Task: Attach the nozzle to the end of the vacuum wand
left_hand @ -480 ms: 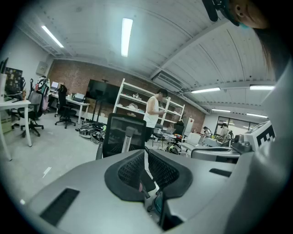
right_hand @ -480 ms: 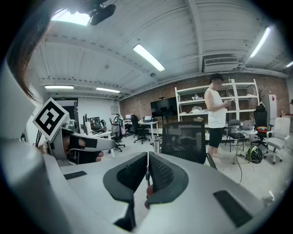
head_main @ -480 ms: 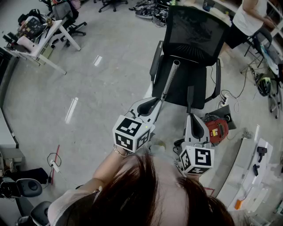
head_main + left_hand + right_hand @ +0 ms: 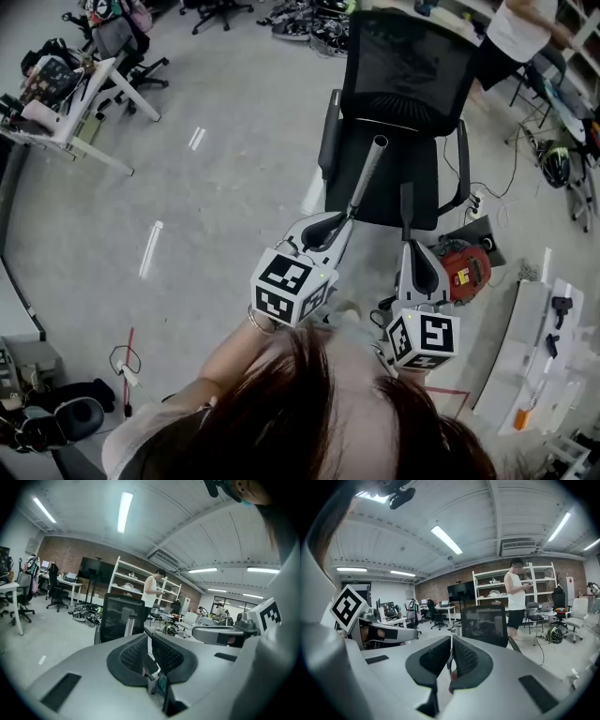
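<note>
Grey floor [image 4: 225, 187] stretches through an open workshop, with one white tabletop [image 4: 89, 98] at the far left and one set of white shelves [image 4: 492, 585] against a brick wall, where one person [image 4: 516, 597] stands. One black office chair [image 4: 412, 66] sits directly ahead, and one red vacuum body [image 4: 461, 270] lies on the floor just beside its base.

Two grippers are raised side by side in front of the chair, each carrying one marker cube. The left gripper [image 4: 330, 228] is clenched on the one vacuum wand [image 4: 366, 178], a silver tube with a darker lower part that slants up and to the right over the chair seat, its open end near the backrest. The right gripper [image 4: 410, 251] is clamped on the one nozzle [image 4: 406, 211], a dark, narrow piece pointing straight up over the seat.

Wand and nozzle are near each other but apart, not joined; the nozzle tip sits lower in the head view than the wand's end. In their own views, both the left gripper [image 4: 149, 639] and the right gripper [image 4: 451, 644] have their pads drawn close together.
</note>
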Action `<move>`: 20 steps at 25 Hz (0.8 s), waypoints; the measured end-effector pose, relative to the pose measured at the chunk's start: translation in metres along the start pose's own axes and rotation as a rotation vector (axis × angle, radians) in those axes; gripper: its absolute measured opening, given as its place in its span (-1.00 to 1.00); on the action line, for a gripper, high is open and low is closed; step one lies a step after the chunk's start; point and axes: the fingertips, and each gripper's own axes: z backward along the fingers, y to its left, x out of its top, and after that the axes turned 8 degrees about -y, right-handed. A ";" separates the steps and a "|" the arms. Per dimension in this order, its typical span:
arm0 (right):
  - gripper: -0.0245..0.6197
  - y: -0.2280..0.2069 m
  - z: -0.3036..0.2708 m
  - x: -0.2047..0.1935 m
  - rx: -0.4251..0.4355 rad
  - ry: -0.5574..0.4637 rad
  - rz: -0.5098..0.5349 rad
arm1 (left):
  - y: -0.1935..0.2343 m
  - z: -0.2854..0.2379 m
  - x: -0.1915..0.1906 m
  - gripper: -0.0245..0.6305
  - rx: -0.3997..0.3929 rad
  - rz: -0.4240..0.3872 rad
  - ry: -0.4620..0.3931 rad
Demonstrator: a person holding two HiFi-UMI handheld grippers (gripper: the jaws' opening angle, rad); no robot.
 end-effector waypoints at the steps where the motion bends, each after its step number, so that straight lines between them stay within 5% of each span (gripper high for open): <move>1: -0.82 0.002 -0.003 -0.001 -0.011 0.001 -0.003 | 0.005 -0.001 0.001 -0.81 0.001 -0.016 0.000; 11: -0.82 0.011 -0.024 -0.009 -0.031 0.029 0.013 | 0.038 -0.017 0.005 -0.81 -0.006 -0.014 -0.007; 20: -0.82 -0.033 -0.051 -0.007 0.008 0.051 0.027 | 0.043 -0.058 0.009 -0.81 0.087 -0.009 -0.038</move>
